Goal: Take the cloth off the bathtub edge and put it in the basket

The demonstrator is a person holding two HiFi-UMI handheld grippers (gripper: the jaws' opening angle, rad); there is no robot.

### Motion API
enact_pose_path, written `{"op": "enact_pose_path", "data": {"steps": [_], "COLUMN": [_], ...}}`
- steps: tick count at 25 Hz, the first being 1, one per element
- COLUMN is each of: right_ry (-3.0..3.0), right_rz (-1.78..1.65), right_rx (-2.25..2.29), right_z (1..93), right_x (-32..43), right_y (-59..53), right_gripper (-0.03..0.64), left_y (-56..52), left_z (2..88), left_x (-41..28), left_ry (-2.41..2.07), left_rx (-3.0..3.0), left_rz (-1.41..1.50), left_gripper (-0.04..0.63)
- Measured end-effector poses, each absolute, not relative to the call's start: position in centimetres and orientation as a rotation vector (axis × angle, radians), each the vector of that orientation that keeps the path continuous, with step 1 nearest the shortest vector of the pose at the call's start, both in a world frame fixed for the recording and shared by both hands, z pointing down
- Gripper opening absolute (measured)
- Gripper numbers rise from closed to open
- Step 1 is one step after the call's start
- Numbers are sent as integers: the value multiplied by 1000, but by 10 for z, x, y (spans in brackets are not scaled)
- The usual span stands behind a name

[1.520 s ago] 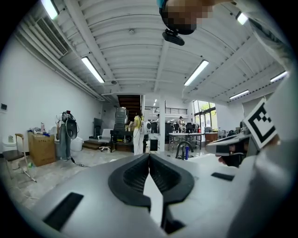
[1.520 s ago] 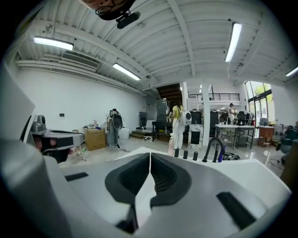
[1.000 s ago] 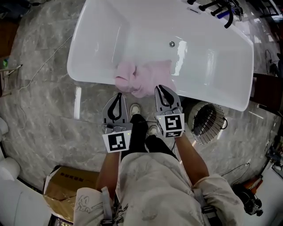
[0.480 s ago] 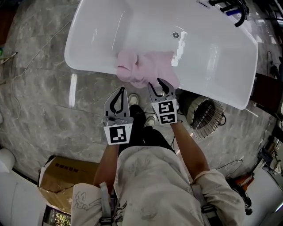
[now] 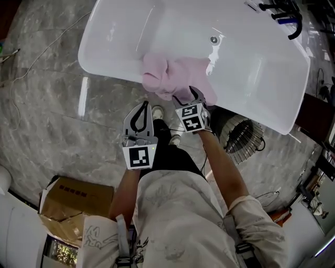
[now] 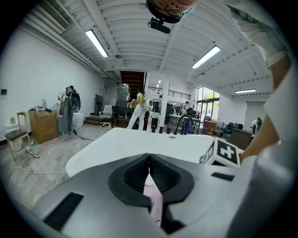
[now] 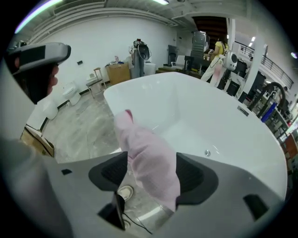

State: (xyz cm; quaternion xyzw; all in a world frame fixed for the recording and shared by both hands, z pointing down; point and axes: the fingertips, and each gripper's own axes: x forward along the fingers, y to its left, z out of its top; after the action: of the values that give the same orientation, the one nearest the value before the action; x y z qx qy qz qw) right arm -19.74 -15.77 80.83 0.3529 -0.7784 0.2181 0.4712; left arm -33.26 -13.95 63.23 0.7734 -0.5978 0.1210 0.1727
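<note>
A pink cloth hangs crumpled over the near edge of the white bathtub. My right gripper is at the cloth's lower hanging part. In the right gripper view its jaws are opening, and the pink cloth fills the gap between the dark pads of the right gripper. My left gripper hangs over the floor just short of the tub, left of the cloth. In the left gripper view the left gripper is shut, tips together and holding nothing. A round wire basket stands on the floor to the right.
The floor is grey marble. An open cardboard box sits behind me at the lower left. Black taps stand at the tub's far right end. Cables trail over the floor at left. My shoes are just below the tub edge.
My right gripper has moved forward from beside the left one up to the hanging cloth, and its jaws have spread apart around it. The left gripper has hardly moved.
</note>
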Motion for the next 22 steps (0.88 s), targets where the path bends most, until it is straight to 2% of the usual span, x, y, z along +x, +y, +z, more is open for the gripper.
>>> {"op": "enact_pose_path", "data": {"steps": [22], "right_ry": [-1709], "right_rz": [322], "right_rx": [642], "right_z": [866], "right_x": [-208], "right_y": [-168], "right_gripper": [297], "left_y": [-136], "left_z": [639], "left_x": [-350], "left_ry": [-1720], "left_rx": [2142], "left_rz": [335], "left_gripper": [5]}}
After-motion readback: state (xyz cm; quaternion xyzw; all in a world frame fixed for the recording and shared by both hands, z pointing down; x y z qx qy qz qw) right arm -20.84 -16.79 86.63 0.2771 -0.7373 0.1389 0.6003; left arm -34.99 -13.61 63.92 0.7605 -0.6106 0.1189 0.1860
